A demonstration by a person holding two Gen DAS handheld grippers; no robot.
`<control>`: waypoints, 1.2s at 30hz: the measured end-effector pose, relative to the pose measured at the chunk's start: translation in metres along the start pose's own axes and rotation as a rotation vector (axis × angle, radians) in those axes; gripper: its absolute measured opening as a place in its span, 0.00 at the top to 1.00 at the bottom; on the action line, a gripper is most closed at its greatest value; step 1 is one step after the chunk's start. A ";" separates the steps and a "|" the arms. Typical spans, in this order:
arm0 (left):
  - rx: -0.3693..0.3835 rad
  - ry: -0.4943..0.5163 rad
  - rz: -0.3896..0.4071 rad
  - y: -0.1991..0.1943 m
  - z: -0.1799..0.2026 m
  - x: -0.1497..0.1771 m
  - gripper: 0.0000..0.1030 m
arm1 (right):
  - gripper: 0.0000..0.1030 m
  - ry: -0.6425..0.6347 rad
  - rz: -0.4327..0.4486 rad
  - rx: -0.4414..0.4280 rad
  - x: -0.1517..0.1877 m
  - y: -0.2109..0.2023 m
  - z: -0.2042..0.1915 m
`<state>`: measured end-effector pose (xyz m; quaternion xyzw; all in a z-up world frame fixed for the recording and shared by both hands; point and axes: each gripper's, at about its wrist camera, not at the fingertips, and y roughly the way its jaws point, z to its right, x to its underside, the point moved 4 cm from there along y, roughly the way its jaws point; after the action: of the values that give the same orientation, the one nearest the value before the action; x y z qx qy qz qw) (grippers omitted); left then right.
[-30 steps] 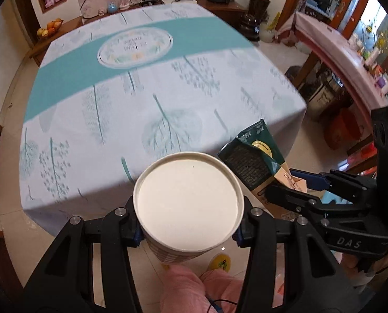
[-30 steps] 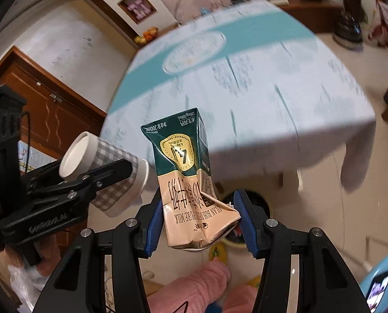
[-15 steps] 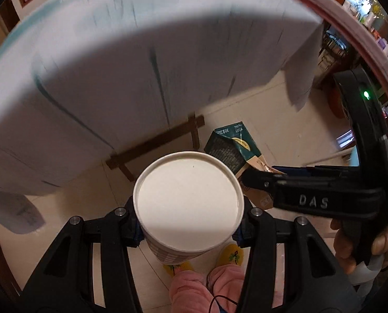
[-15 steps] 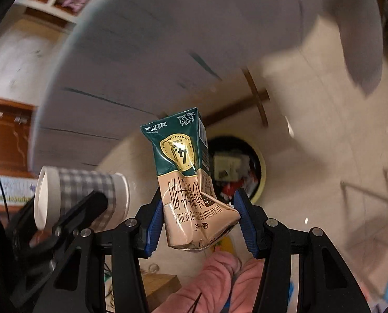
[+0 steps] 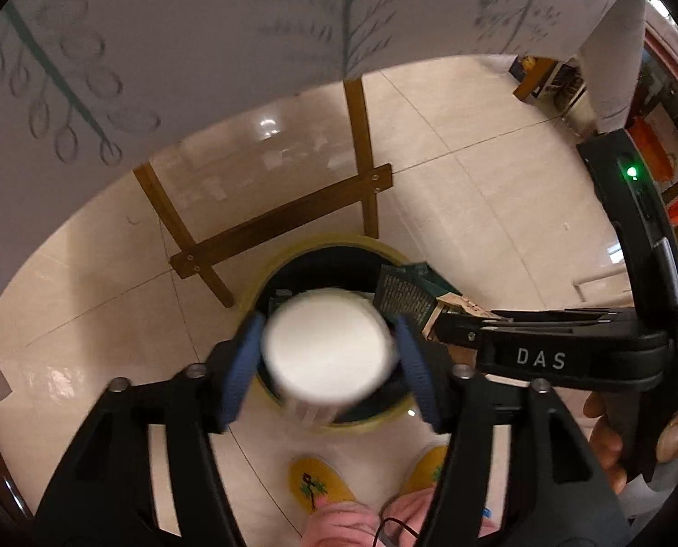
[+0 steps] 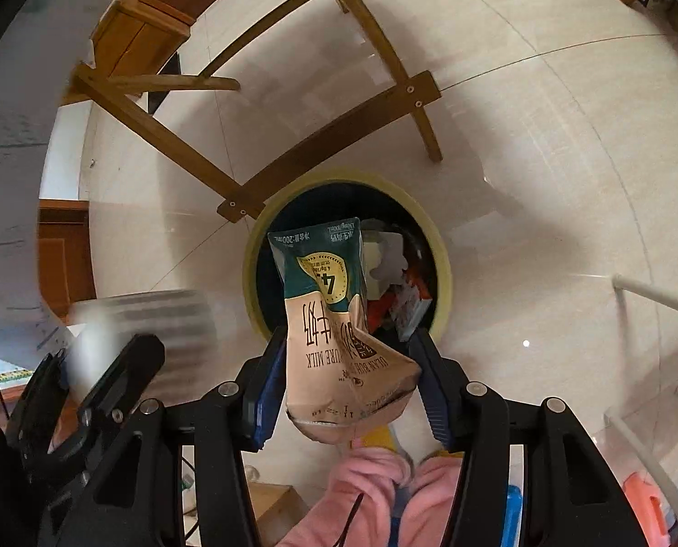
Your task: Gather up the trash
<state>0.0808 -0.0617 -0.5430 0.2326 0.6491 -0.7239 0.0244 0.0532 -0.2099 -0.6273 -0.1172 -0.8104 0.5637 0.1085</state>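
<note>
Paper cup point(image 5: 327, 348) — above yellow bin point(image 5: 266, 273)

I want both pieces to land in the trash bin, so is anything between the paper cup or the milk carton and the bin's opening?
Nothing visible blocks either. The paper cup sits between the opening jaws of the left gripper, right over the bin. The milk carton, clamped in the right gripper, hangs over the same open mouth.

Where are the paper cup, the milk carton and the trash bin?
paper cup point(image 5: 327, 348): left wrist view, on its white round end.
milk carton point(image 6: 327, 273): right wrist view, on its green printed face.
trash bin point(image 6: 443, 269): right wrist view, on its yellow rim.
</note>
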 end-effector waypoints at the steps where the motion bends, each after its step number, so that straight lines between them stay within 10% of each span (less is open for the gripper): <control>1: -0.007 -0.001 0.002 0.004 -0.002 0.002 0.37 | 0.48 0.007 -0.005 -0.006 -0.001 0.008 0.001; 13: -0.073 -0.042 -0.036 0.028 -0.026 0.017 0.31 | 0.39 -0.006 0.024 0.001 -0.009 0.030 0.005; 36: -0.080 -0.244 -0.039 -0.102 -0.040 -0.024 0.30 | 0.39 -0.184 0.200 0.078 0.006 -0.125 -0.065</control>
<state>0.0801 -0.0137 -0.4411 0.1291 0.6740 -0.7207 0.0983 0.0594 -0.1925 -0.4879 -0.1409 -0.7787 0.6111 -0.0186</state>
